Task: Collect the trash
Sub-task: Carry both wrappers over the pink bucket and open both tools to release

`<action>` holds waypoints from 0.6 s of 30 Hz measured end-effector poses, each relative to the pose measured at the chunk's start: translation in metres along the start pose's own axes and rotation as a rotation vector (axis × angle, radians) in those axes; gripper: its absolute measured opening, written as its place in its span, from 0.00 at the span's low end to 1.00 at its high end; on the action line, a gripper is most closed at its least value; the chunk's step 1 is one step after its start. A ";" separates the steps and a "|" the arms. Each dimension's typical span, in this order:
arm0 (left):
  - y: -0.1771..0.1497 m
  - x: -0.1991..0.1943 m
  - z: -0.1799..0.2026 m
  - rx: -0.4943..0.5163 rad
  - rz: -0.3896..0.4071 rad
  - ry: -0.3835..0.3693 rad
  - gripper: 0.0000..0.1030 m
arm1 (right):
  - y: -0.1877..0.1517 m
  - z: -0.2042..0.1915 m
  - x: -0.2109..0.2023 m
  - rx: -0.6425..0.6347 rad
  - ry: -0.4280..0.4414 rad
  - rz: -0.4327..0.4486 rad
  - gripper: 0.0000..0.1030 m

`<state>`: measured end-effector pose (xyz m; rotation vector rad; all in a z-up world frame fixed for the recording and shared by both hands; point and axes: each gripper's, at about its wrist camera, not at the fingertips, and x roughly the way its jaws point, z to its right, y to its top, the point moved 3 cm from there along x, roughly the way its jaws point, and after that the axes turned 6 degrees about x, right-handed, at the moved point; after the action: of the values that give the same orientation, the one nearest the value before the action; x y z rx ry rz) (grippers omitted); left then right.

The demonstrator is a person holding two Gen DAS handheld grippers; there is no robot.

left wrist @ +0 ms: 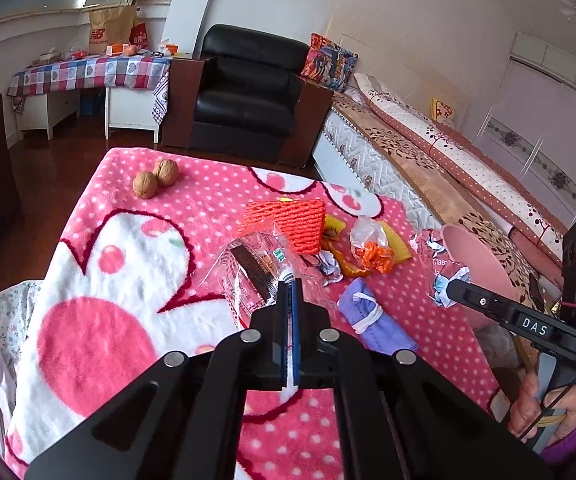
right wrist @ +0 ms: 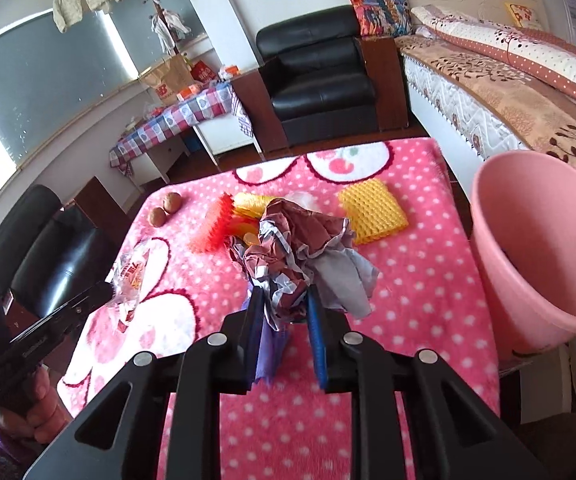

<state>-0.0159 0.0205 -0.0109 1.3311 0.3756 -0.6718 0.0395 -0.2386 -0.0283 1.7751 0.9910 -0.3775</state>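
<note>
My left gripper (left wrist: 290, 285) is shut on a corner of a clear plastic wrapper (left wrist: 247, 264) with red print, lifted off the pink dotted blanket (left wrist: 127, 248). From the right wrist view, the left gripper (right wrist: 105, 291) and that wrapper (right wrist: 129, 276) are at the left. My right gripper (right wrist: 283, 296) is shut on a crumpled maroon and grey paper wad (right wrist: 300, 248) that bulges above its blue pads (right wrist: 316, 320). A pink bin (right wrist: 536, 248) stands at the blanket's right edge. From the left wrist view, the right gripper (left wrist: 452, 288) holds the wad (left wrist: 446, 280) in front of the bin (left wrist: 476, 264).
On the blanket lie an orange foam net (left wrist: 283, 220), a yellow foam net (right wrist: 372, 212), an orange wrapper (left wrist: 376, 258), a small paper ball (left wrist: 330, 267), a purple pouch (left wrist: 372, 316) and two walnuts (left wrist: 155, 178). A bed (right wrist: 508, 92) runs behind the bin; a black armchair (left wrist: 247, 92) stands beyond.
</note>
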 end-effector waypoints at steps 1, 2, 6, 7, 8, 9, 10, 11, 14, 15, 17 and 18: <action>0.001 -0.004 0.003 0.007 0.008 -0.002 0.00 | -0.001 0.001 -0.008 0.002 0.000 0.017 0.20; 0.002 -0.007 0.007 0.014 0.016 -0.006 0.00 | -0.001 0.003 -0.015 0.004 -0.001 0.031 0.20; 0.009 -0.019 0.025 0.049 0.051 -0.028 0.00 | 0.000 0.017 -0.045 0.037 -0.017 0.094 0.20; 0.011 -0.020 0.030 0.056 0.058 -0.035 0.00 | 0.000 0.021 -0.053 0.047 -0.021 0.109 0.20; 0.013 -0.021 0.036 0.065 0.064 -0.042 0.00 | 0.001 0.025 -0.059 0.056 -0.025 0.126 0.20; 0.015 -0.022 0.043 0.077 0.070 -0.053 0.00 | 0.002 0.030 -0.066 0.068 -0.030 0.143 0.20; 0.017 -0.022 0.049 0.088 0.076 -0.064 0.00 | 0.004 0.036 -0.074 0.081 -0.036 0.160 0.20; 0.019 -0.022 0.056 0.100 0.083 -0.076 0.00 | 0.006 0.041 -0.080 0.092 -0.042 0.175 0.20; 0.028 -0.018 0.079 0.137 0.099 -0.119 0.00 | 0.011 0.061 -0.096 0.133 -0.064 0.214 0.20; 0.031 -0.016 0.087 0.146 0.102 -0.135 0.00 | 0.013 0.067 -0.100 0.147 -0.069 0.226 0.20; 0.037 -0.010 0.104 0.168 0.107 -0.168 0.00 | 0.016 0.080 -0.108 0.167 -0.084 0.246 0.20; 0.040 -0.006 0.114 0.178 0.110 -0.185 0.00 | 0.018 0.086 -0.112 0.177 -0.090 0.253 0.20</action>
<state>-0.0090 -0.0848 0.0484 1.4334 0.0934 -0.7428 0.0012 -0.3670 0.0192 1.9976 0.6758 -0.3894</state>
